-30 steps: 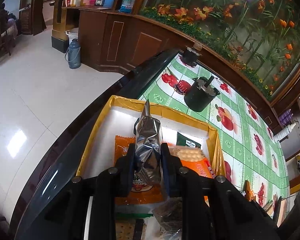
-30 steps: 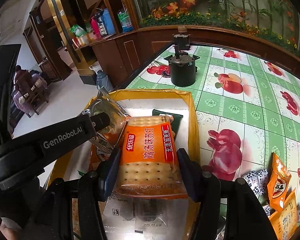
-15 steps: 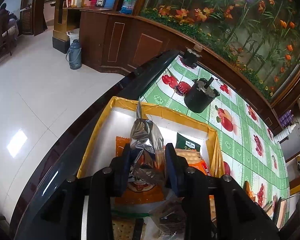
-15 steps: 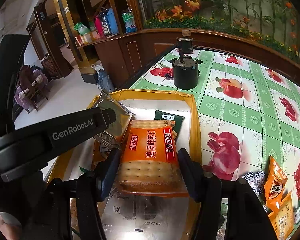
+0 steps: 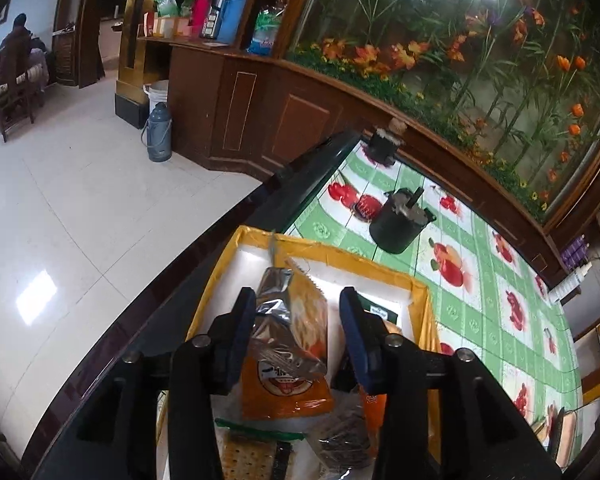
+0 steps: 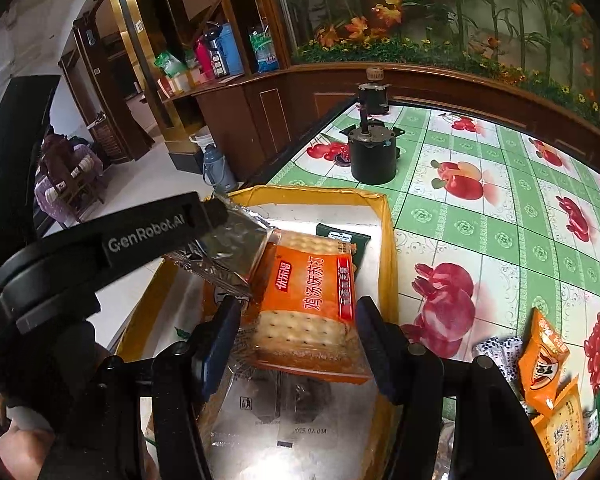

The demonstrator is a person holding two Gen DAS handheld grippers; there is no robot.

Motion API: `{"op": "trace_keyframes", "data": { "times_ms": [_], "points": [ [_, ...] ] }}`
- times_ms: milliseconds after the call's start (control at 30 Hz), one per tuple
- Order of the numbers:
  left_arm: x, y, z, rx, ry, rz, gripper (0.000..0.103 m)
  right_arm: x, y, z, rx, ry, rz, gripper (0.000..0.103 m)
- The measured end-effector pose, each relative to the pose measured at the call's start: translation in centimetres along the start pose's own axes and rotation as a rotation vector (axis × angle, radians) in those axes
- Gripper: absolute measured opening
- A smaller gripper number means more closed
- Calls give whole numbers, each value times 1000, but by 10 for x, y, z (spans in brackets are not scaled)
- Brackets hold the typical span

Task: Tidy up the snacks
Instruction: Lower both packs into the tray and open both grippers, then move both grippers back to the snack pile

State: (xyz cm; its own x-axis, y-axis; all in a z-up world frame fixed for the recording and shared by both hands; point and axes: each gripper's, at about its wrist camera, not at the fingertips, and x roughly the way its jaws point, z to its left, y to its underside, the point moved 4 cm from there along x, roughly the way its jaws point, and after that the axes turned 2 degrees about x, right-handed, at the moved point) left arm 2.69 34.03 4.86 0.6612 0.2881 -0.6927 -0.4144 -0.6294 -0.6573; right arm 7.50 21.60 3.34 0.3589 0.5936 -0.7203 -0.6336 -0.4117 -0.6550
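Left gripper (image 5: 298, 334) jaws just opening, spread off silver-backed packet (image 5: 288, 328) over yellow box (image 5: 380, 263); right gripper (image 6: 296, 340) pinching orange cracker pack (image 6: 312, 300)

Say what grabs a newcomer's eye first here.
Probably the orange cracker pack front and centre between the right gripper's fingers, over the yellow-rimmed box. To its left, the left gripper has just been opening around a silver-and-orange snack bag that leans in the same box. Behind the box, a dark pot stands on the fruit-print tablecloth.
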Motion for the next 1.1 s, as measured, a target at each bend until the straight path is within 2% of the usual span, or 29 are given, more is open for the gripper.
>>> {"op": "trace_keyframes", "data": {
  "times_ms": [567, 700, 867, 1000, 1100],
  "points": [
    [0, 4, -21, 64, 21, -1, 45, -53, 2, -47, 113, -41, -64, 64],
    [-4, 12, -45, 142, 44, -5, 45, -71, 11, -75, 128, -12, -84, 64],
    [-10, 30, -88, 285, 117, 6, 45, -96, 27, -131, 206, 46, -109, 64],
    [-14, 47, -115, 356, 230, 53, 51, -113, 46, -182, 297, 100, -114, 64],
    [-13, 60, -130, 389, 304, 99, 52, -125, 58, -215, 367, 129, -121, 64]
  ]
}}
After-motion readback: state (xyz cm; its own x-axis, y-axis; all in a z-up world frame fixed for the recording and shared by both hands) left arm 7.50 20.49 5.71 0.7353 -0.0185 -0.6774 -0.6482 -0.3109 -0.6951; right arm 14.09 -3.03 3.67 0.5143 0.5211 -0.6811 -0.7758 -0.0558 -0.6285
